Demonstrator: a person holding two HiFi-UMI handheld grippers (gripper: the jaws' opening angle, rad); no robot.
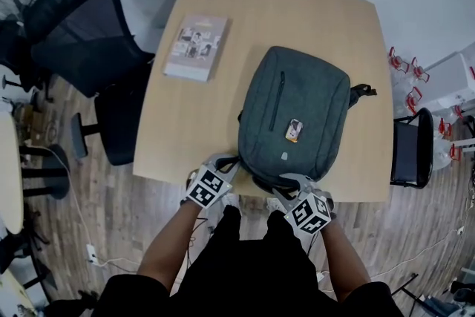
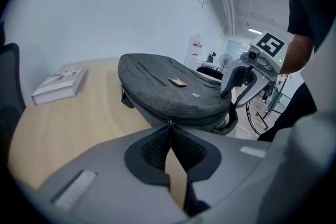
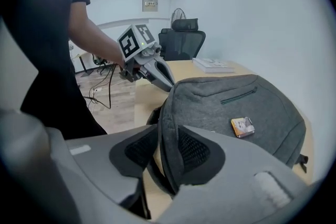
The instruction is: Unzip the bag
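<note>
- Grey fabric backpack [image 1: 297, 111] is lying flat, front face up, on a pale wood table [image 1: 185, 130]. Its near end is sitting at the table edge closest to the person.
- Sitting on the backpack front is a small orange tag [image 1: 294, 130]; its print is too small to read.
- Lying at the far left of the table is a book [image 1: 197, 47] showing cover photos; the title is not legible.
- Black-and-white square markers are showing on each gripper's cube [image 1: 206, 188]. A wall sign [image 3: 149, 2] is hanging in the background, and its writing is unreadable.
- White walls are surrounding a wood-plank floor [image 1: 89, 211], with black office chairs [image 1: 82, 33] standing left of the table.
- Long axis of the backpack is running from the near table edge towards the far one, leaning slightly right. The front pocket zip [image 1: 276, 100] is running the same way, and a strap [image 1: 362, 91] is sticking out at the far right corner.
- Clenching: the left gripper [image 2: 169, 131] is closing its jaws on the zipper pull [image 2: 169, 123] at the backpack's near rim.
- Released: the right gripper [image 3: 167, 141] is standing with its jaws apart, a fold of the backpack's edge between them, not pinching.
</note>
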